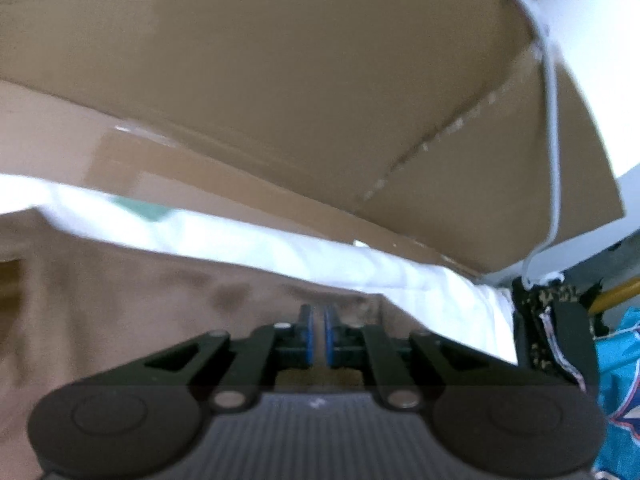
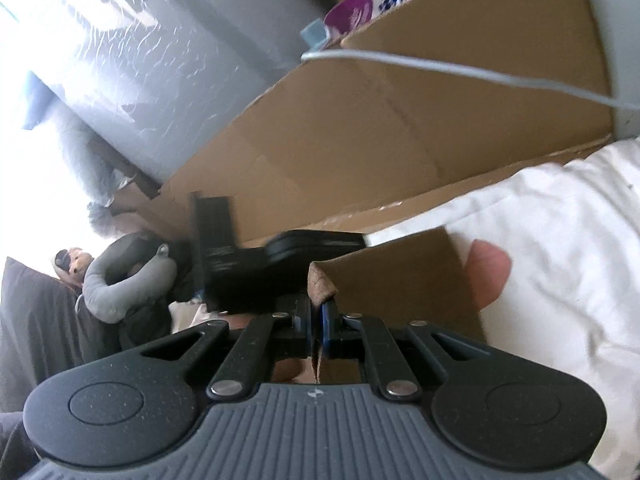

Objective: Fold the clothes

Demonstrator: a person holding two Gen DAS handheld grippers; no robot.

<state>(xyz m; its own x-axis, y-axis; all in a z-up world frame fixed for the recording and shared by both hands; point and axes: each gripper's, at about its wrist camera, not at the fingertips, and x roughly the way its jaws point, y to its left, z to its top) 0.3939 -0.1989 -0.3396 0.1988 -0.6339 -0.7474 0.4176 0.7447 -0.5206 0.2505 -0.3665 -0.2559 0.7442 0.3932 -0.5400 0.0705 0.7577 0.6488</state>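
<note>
A tan garment (image 1: 140, 312) lies spread over a white sheet (image 1: 248, 244) in the left wrist view. My left gripper (image 1: 316, 330) hovers over the garment near its far edge. Its blue pads (image 1: 307, 336) stand almost together and I see nothing between them. In the right wrist view my right gripper (image 2: 318, 320) is shut on an edge of the same tan garment (image 2: 400, 280). A brown corner of cloth (image 2: 322, 282) sticks up past the pads, and the fabric stretches taut to the right.
A large cardboard box (image 1: 320, 100) rises just behind the sheet, with a grey cable (image 1: 554, 140) hanging across it. Teal clothing (image 1: 620, 384) lies at the right edge. A black device (image 2: 236, 256) and a grey neck pillow (image 2: 120, 284) sit left of the held cloth. A pink rounded shape (image 2: 490, 276) rests on the white sheet (image 2: 560, 240).
</note>
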